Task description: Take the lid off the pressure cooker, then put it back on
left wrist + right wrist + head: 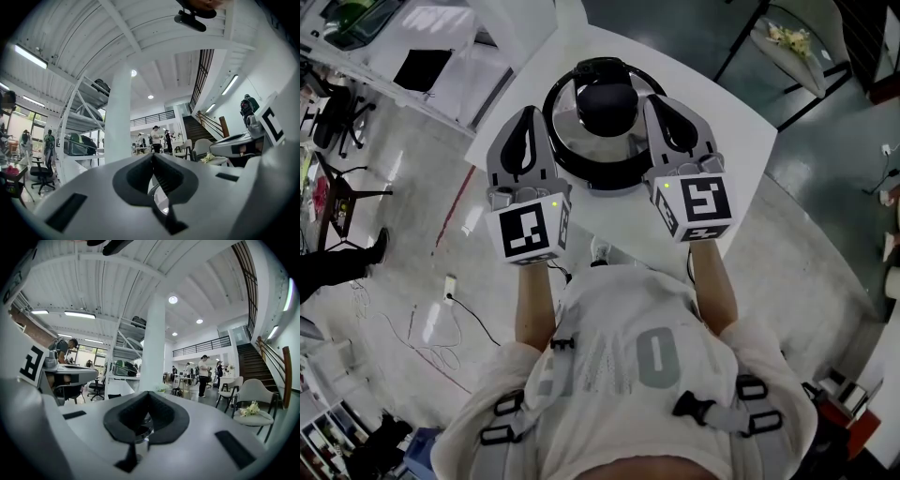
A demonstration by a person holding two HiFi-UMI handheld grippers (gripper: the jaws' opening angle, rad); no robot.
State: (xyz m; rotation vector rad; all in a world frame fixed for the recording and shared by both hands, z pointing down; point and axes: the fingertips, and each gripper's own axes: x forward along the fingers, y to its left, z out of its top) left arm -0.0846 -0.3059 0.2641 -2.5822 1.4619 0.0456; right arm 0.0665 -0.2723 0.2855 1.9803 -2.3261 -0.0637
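The pressure cooker (602, 174) stands on a white table (727, 122), with its shiny lid (570, 120) on and a black knob (607, 101) in the middle. My left gripper (529, 112) lies at the lid's left edge and my right gripper (661, 99) at its right edge, both pointing away from me. In the left gripper view the jaws (153, 157) are shut, and shiny metal (161, 204) shows through the gap under them. The right gripper (148, 394) is shut too, with bright metal (140, 430) below its pads. No frame shows whether either tip touches the lid.
A chair with flowers (787, 42) stands beyond the table at the right. Cables (441, 328) lie on the floor at the left. A white bench with a black mat (422, 67) sits at the upper left. People stand far off in the hall (203, 376).
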